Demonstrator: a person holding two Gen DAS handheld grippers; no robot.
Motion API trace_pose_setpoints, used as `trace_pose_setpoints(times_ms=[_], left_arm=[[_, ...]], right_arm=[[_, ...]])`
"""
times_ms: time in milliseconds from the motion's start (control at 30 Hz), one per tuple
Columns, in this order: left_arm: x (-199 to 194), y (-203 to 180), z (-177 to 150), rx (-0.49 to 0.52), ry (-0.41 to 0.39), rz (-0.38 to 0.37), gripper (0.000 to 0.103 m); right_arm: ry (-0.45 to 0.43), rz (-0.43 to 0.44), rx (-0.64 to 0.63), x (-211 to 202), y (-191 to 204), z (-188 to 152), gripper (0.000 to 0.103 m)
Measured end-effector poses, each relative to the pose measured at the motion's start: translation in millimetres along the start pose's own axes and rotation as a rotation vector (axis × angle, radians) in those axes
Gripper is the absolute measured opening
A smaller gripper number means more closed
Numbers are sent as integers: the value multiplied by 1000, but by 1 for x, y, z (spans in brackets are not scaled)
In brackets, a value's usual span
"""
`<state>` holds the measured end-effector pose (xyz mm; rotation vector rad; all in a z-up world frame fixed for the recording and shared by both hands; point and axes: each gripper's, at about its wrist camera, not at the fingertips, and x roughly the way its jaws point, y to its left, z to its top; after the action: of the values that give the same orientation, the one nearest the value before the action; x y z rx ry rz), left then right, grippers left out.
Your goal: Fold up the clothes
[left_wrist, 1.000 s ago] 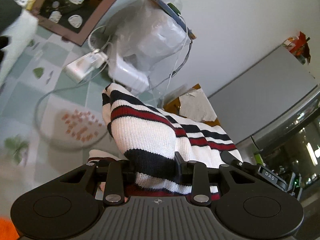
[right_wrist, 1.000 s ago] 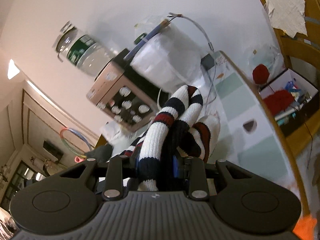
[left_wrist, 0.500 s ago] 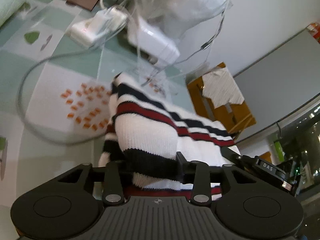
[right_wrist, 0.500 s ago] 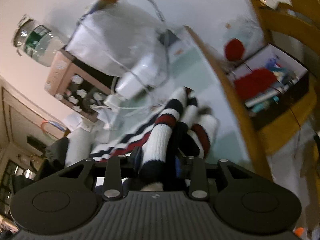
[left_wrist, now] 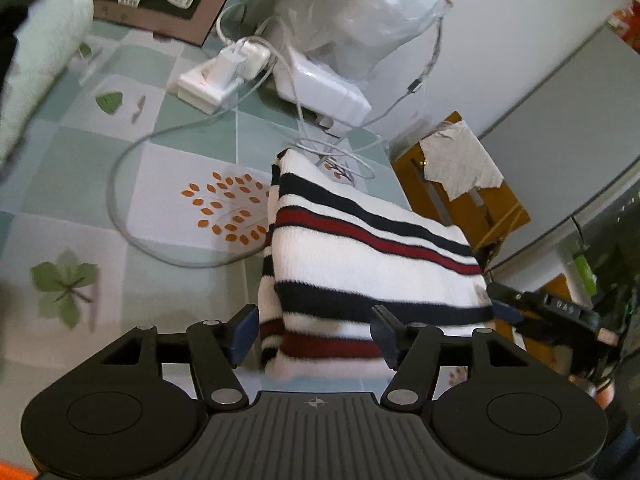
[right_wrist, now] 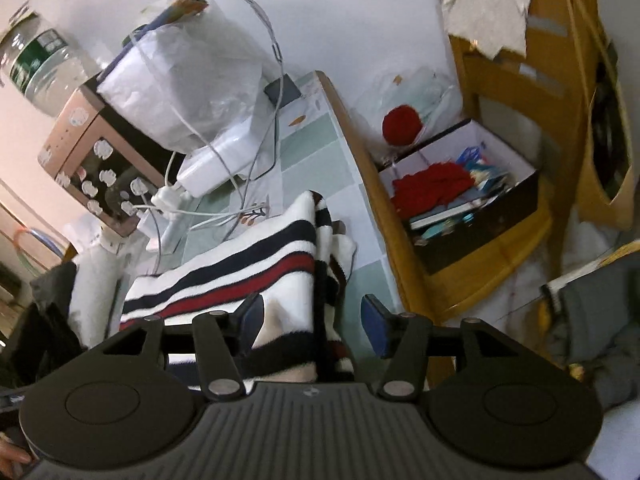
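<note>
I see the striped sweater (left_wrist: 372, 256) lying folded on the table (left_wrist: 80, 208), a white knit with navy and dark red bands, its layers stacked along the edge nearest my left camera. From the right wrist view the same sweater (right_wrist: 240, 268) sits close to the table's wooden right edge, its folded side showing several layers.

My left gripper (left_wrist: 314, 330) has its jaws spread wide, one blue pad on each side of the sweater's near left corner, neither one pinching the knit. My right gripper (right_wrist: 312, 320) also has its jaws spread, with the sweater's near right corner between them and nothing clamped. The right gripper also shows at the edge of the left wrist view, at the sweater's far corner.

Beyond the sweater on the green-and-white patterned tablecloth lie a white power strip (left_wrist: 218, 78) and a white power adapter (left_wrist: 320, 88), with white cables (left_wrist: 132, 184) looping across the cloth and touching the sweater's far end. Behind them stands a clear plastic bag (left_wrist: 360, 12) against the wall, and beside it a brown box with a dark window (right_wrist: 92, 160), with a water bottle (right_wrist: 38, 64) standing behind the box. Off the table's right edge a wooden chair (right_wrist: 520, 128) carries an open box of red yarn and books (right_wrist: 460, 196).
</note>
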<state>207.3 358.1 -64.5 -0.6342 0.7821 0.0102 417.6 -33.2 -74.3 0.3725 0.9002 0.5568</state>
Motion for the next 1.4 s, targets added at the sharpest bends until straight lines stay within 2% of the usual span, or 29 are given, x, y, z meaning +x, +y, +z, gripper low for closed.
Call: trace_pose_setpoints(times_ms=[267, 433, 500, 633, 733, 800, 1000, 1133, 1300, 1400], left_arm=[[-77, -48, -21, 127, -76, 27, 84], [-130, -76, -42, 193, -125, 51, 91], [-150, -84, -53, 209, -142, 64, 93], [-187, -96, -79, 238, -190, 93, 98], [-206, -102, -98, 251, -209, 110, 103], [-218, -105, -111, 259, -222, 121, 103], [-254, -116, -150, 285, -261, 156, 103], [-261, -121, -173, 316, -247, 188, 103], [-264, -125, -199, 319, -243, 179, 103], [-261, -134, -213, 324, -246, 229, 103]], right_arm=[[-22, -14, -78, -86, 50, -26, 61], [-35, -28, -135, -142, 84, -45, 63], [-41, -34, -158, -165, 98, -53, 69], [-48, -41, -204, -206, 121, -79, 73], [-56, -43, -231, -232, 137, -101, 78], [-62, -45, -250, -249, 146, -116, 85], [-63, -70, -281, -287, 166, -159, 91], [-65, -92, -290, -306, 175, -184, 94], [-67, -119, -299, -320, 176, -207, 98], [-61, -122, -310, -323, 171, -216, 100]])
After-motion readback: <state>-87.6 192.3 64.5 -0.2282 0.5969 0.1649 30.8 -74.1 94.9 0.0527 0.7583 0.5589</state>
